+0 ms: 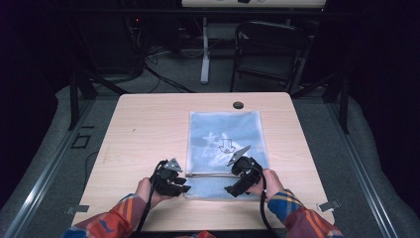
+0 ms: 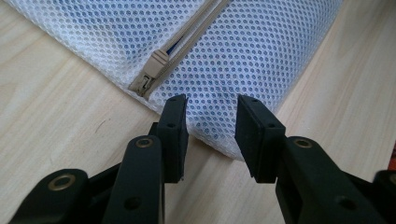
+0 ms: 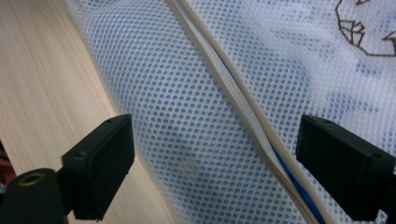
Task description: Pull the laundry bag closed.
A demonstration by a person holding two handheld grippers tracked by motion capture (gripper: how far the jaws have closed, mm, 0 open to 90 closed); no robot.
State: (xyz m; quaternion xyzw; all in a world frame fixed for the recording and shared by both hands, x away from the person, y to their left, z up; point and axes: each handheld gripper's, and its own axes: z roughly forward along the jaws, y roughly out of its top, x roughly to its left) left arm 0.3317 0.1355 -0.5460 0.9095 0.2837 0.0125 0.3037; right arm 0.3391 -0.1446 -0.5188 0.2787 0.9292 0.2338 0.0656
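One mesh bag, two grippers, one table

A single white mesh zip bag [image 1: 225, 148] lies on the one light wooden table [image 1: 148, 129], with one beige zipper pull [image 2: 154, 65] (at the zipper's end); two black handheld grippers, left gripper [image 1: 184, 184] and right gripper [image 1: 231, 181]; one black folding chair [image 1: 267, 49] beyond the table.
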